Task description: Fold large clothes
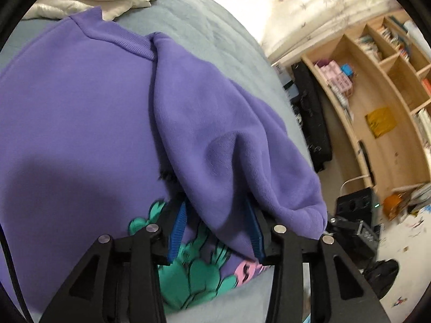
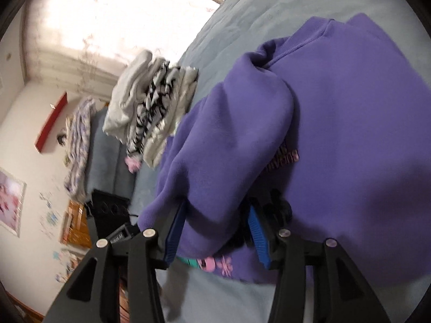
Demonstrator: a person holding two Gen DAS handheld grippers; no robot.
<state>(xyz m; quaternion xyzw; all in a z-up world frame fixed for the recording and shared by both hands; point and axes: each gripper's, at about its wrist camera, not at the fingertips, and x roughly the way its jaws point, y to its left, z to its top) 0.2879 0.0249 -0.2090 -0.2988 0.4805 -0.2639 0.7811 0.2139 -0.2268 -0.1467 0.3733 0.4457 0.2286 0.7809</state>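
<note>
One purple sweatshirt (image 1: pixel 80 107) on bed, one sleeve between each gripper's part-spread jaws.

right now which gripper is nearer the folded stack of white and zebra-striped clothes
Right. Right gripper at the sleeve beside the stack; left gripper is across the purple sweatshirt.

A grey-blue bed (image 1: pixel 215 27) stands before a bright, pale curtain (image 1: pixel 309 5), with wooden shelving (image 1: pixel 377 86) along one white-floored side and a white wall (image 2: pixel 24 123) bearing a red strip (image 2: pixel 51 119) on the other.
</note>
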